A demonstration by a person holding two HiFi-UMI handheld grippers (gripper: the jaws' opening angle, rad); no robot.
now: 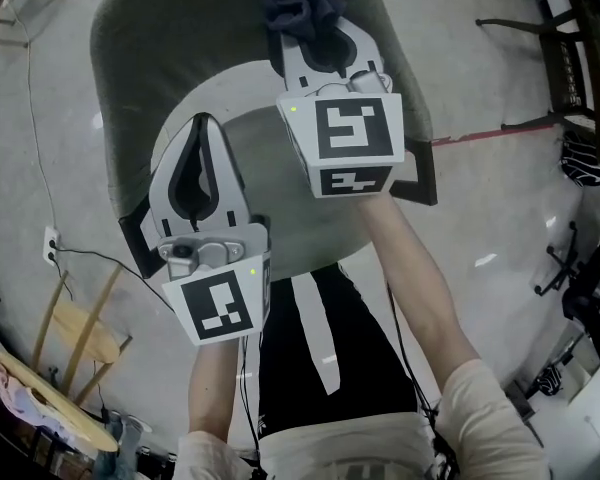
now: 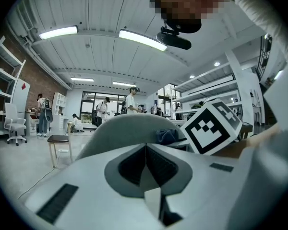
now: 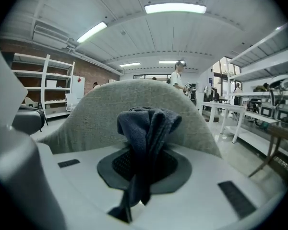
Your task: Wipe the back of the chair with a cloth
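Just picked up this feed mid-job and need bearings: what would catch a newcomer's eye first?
First, the dark blue cloth, bunched between the jaws of the right gripper and held up at the curved grey chair back, at the top of the head view. Lower left in that view, the left gripper hangs over the seat, its jaws together on nothing.

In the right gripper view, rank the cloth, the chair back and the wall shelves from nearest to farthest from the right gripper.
1. The cloth, clamped in the jaws of the right gripper.
2. The chair back, directly behind the cloth.
3. The wall shelves, far off at the left.
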